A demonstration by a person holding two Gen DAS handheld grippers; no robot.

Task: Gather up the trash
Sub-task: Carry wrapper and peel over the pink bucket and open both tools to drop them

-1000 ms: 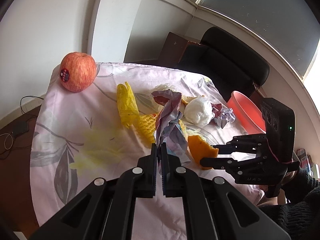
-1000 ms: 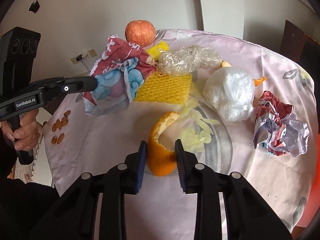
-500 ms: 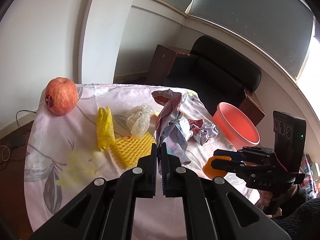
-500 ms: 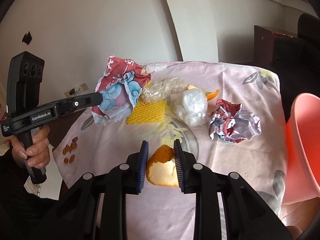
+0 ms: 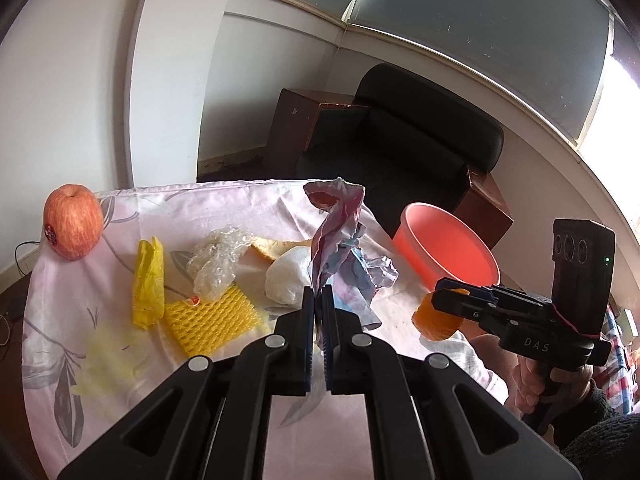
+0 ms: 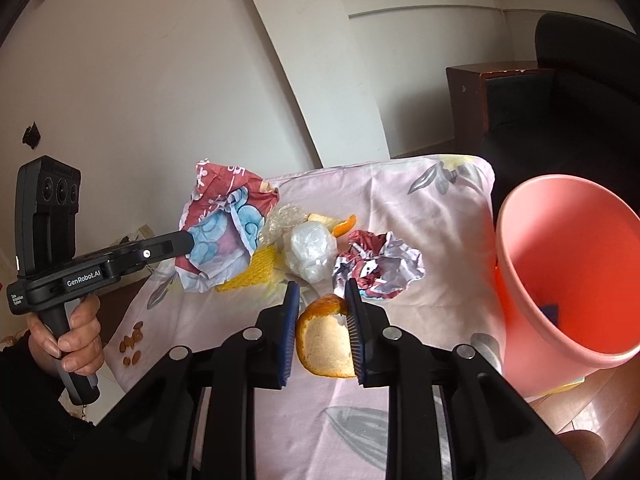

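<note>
Left hand-held gripper (image 5: pixel 316 300) clamped on crumpled wrapper (image 5: pixel 340 240); right hand-held gripper (image 6: pixel 322 304) squeezing tighter on orange peel (image 6: pixel 324 336), beside pink bin (image 6: pixel 568 272)

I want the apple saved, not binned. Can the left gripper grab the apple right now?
Probably not yet. The left gripper is shut on a wrapper, so its jaws are full. The apple sits alone at the far corner of the table with nothing blocking it, so dropping the wrapper first should free the way.
</note>
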